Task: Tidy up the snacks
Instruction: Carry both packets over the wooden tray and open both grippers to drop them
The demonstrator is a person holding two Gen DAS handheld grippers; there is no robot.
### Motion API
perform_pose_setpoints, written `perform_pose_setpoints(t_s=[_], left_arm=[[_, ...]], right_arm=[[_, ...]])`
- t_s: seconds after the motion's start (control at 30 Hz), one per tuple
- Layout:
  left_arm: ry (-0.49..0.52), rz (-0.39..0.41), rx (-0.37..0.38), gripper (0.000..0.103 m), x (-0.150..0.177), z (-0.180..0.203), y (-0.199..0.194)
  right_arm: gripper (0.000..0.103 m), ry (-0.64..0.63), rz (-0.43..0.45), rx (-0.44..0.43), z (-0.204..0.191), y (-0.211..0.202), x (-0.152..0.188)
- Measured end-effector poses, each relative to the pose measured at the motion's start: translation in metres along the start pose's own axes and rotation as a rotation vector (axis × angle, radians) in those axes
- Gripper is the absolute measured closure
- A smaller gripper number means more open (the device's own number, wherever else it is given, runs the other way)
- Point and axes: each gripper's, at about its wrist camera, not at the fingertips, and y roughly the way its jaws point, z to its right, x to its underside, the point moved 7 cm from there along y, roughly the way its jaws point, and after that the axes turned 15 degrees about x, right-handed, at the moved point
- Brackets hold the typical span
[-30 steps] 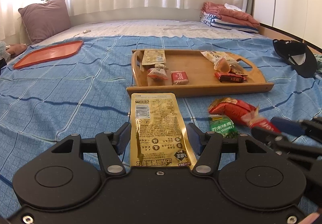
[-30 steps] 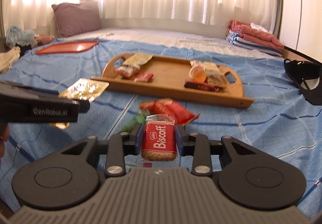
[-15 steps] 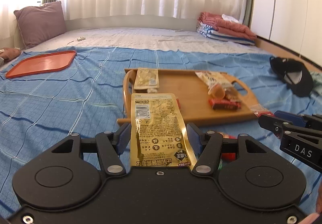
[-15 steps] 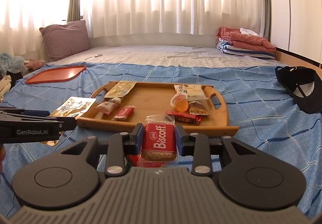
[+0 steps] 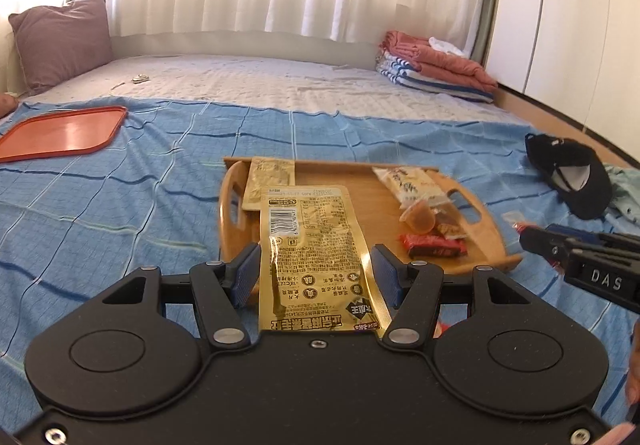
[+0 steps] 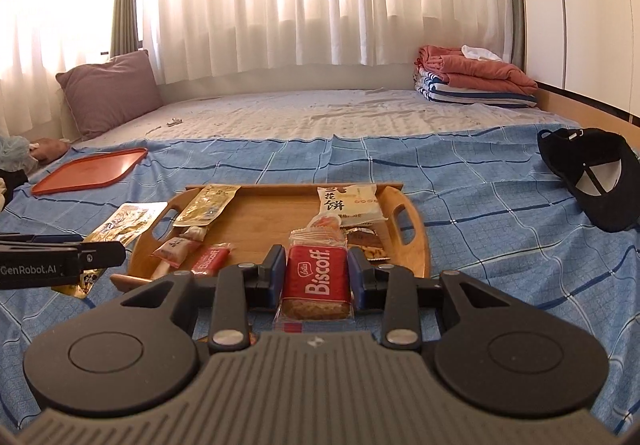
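- My left gripper (image 5: 316, 273) has its fingers (image 5: 246, 273) closed on the sides of a gold snack pouch (image 5: 312, 245), which sticks out ahead of me, print side up, clear of the bed.
- My right gripper (image 6: 316, 277) is clamped on a red Biscoff biscuit pack (image 6: 316, 281), held upright between the pads.
- Both snacks hang just short of the wooden tray (image 6: 420, 245) on the blue checked bedspread (image 5: 120, 205); I judge this to be the carrying step, with both items about to be placed.
- The tray already holds a gold sachet (image 6: 208, 205), a white cake packet (image 6: 350, 203), a second small Biscoff (image 6: 210, 259) and a few other wrapped sweets.
- Next, I think, each snack must go over a bare patch of tray and come down low before I let go, the pouch toward the left end with its like, the biscuit beside its twin.
- The left view shows the right gripper only as a black bar at the edge, its load mostly hidden; it also hides the tray's near left corner behind the pouch.
- The right view shows that corner with its small packets, and the pouch's picture side beyond my left gripper.
- An orange tray (image 5: 64, 133) lies empty, well apart to the left.
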Motion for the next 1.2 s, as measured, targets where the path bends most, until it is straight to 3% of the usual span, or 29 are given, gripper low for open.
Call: perform_pose_setpoints(t_s=[0.73,1.2], left_arm=[[-0.102,-0.039,0.035,0.045,-0.065,-0.02,0.092],[-0.145,-0.116,0.017,0.045,-0.053,-0.046,0.18]], right_arm=[[0.064,0.096,-0.087,-0.1,-0.013,0.075,-0.068],[0.064,0.135,-0.218,-0.139,-0.048,0.159,-0.074]])
